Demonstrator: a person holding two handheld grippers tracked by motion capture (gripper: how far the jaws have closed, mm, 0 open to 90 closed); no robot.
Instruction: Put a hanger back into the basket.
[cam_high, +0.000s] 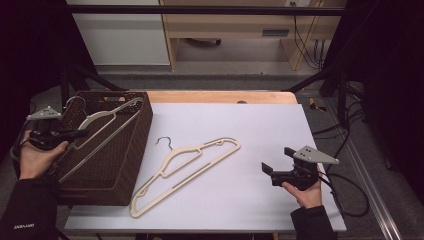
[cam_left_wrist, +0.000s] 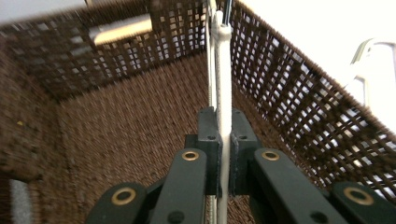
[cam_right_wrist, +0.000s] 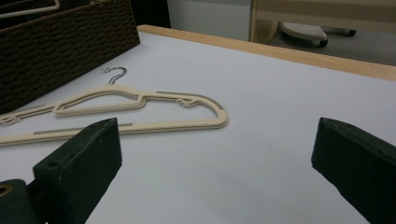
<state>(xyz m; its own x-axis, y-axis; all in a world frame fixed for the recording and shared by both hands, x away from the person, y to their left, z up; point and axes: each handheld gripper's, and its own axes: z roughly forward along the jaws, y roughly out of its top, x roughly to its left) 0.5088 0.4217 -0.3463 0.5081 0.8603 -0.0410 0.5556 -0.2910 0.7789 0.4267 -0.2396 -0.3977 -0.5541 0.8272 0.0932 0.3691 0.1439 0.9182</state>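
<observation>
L gripper (cam_left_wrist: 223, 154) pinching cream plastic hanger (cam_high: 102, 131), lowering it into brown wicker basket (cam_high: 135, 150) at tabletop's left edge; R gripper (cam_high: 272, 172) spread, idle. Next: release, grab 2nd cream hanger (cam_high: 187, 167).

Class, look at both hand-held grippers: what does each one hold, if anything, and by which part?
The left hand-held gripper is shut on a cream hanger, clamping one of its thin bars over the basket. The right hand-held gripper is open, holding nothing.
</observation>
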